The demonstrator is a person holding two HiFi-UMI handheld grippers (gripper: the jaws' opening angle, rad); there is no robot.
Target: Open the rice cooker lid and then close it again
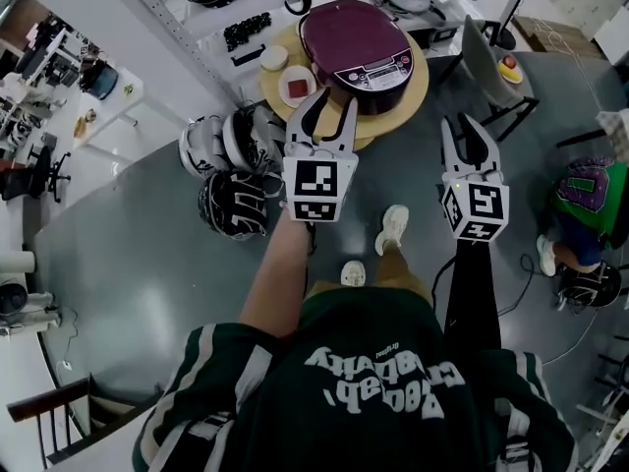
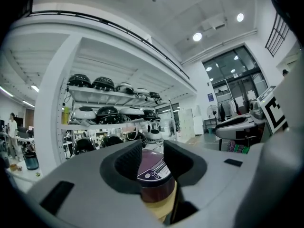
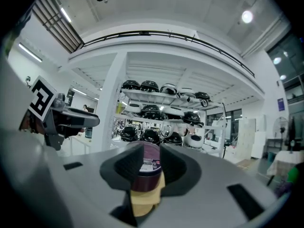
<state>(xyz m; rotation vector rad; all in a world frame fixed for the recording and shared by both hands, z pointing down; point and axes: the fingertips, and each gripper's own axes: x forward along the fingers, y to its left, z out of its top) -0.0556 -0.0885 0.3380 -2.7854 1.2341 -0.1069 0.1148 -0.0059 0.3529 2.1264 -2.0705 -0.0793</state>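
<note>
The person's green shirt (image 1: 373, 391) fills the bottom of the head view. Above it, mid-frame, the left gripper (image 1: 334, 106) and right gripper (image 1: 466, 131) are both in the air with their jaws apart and nothing between them. The cooker (image 1: 354, 52) is at top centre on a round table (image 1: 413, 101), lid down and untouched, so the task looks not yet begun.

Both gripper views show the cooker only as a sliver in the gap between the pads, well beyond them.

Likely risks:
- A push that lands on the control panel instead of the lid catch would open nothing, and could slide the cooker on the table.
- The red dish (image 1: 297, 85) sits just beside the cooker at its left, where the left gripper could knock it.
- Helmets (image 1: 236, 165) lie on the floor at centre left, near the person's feet, and could be tripped over.

The catch itself is hard to pick out; it may be at the panel's edge. The hinge side and the table's legs are hidden.
</note>
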